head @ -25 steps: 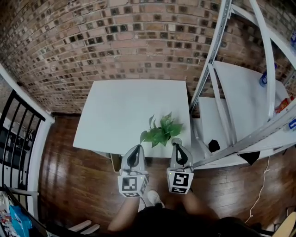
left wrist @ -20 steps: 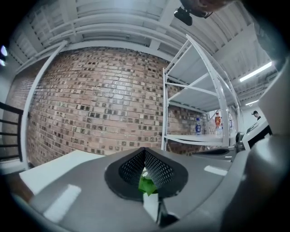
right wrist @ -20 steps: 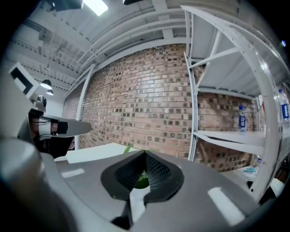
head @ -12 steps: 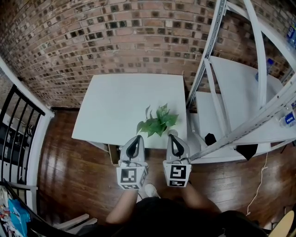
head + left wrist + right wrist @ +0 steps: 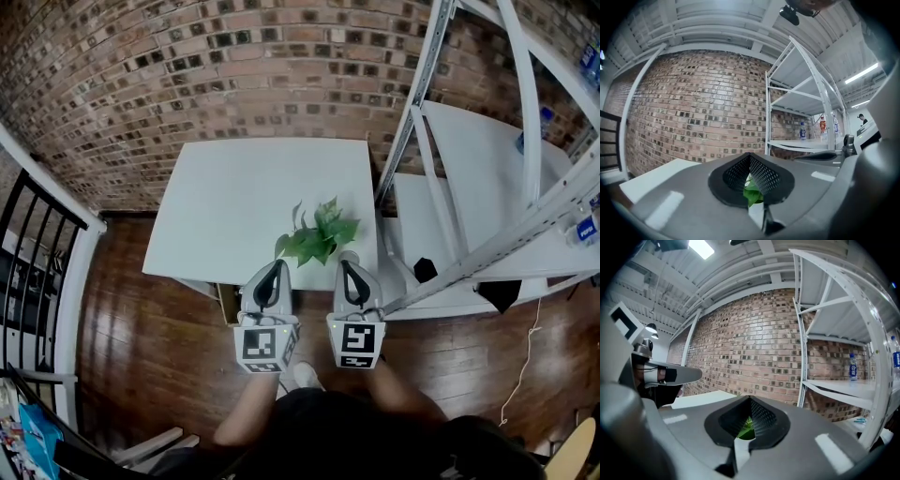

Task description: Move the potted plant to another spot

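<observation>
Step in hand looks like the pick-up. The plant [image 5: 319, 236] sits at the near right edge of the table [image 5: 234, 197], right between the two grippers. The left gripper [image 5: 277, 270] is just beside it on one side and the right gripper [image 5: 345, 262] on the other.

Both claws are clenched with nothing in them. In each gripper view the jaws meet, and the plant only shows green beyond the tips. My read is that the pot is being pinched between the two gripper bodies, not by any jaw. The pot itself is hidden under leaves, so I can't tell contact or whether it's off the table.

Next move, as I judge it:
- Needs even inward pressure from both sides, with both grippers level so the pot doesn't tip or slip out.
- Carry it to bare tabletop — the far left is free — then set it down upright and part the grippers.

Count:
- 1 plant
- 1 table
- 2 grippers
- 1 white rack [image 5: 469, 187] on the right
- a few bottles [image 5: 547, 117] on the rack, too small to count exactly
</observation>
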The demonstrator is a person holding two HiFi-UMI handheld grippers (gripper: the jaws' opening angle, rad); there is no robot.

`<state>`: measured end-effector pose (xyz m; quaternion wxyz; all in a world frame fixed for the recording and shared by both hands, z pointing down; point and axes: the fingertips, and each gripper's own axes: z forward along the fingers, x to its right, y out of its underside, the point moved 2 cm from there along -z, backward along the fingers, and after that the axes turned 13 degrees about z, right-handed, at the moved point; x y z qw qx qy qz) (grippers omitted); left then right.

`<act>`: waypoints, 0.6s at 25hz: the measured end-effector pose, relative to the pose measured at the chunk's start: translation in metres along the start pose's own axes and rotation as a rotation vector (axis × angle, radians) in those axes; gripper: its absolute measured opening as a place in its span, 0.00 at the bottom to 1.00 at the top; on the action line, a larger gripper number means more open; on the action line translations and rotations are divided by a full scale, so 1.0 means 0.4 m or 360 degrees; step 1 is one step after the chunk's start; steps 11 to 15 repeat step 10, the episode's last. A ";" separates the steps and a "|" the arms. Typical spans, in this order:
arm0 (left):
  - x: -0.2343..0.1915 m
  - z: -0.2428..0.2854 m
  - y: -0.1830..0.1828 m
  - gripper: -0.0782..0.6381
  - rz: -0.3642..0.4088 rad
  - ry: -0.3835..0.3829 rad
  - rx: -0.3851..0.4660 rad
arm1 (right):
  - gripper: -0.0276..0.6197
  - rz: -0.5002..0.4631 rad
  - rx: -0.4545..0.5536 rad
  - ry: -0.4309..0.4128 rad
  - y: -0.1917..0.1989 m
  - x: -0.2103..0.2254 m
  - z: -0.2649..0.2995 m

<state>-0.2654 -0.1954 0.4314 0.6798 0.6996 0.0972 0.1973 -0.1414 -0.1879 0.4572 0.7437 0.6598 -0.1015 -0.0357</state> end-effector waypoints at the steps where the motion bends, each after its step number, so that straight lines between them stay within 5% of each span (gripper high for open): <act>1: 0.001 -0.001 0.003 0.13 0.0029 -0.0003 -0.0001 | 0.05 -0.0001 0.0004 -0.0005 0.001 -0.002 -0.001; 15: -0.003 -0.024 0.013 0.13 0.0082 -0.0026 -0.0011 | 0.05 0.0013 0.0079 -0.0074 -0.013 -0.032 -0.020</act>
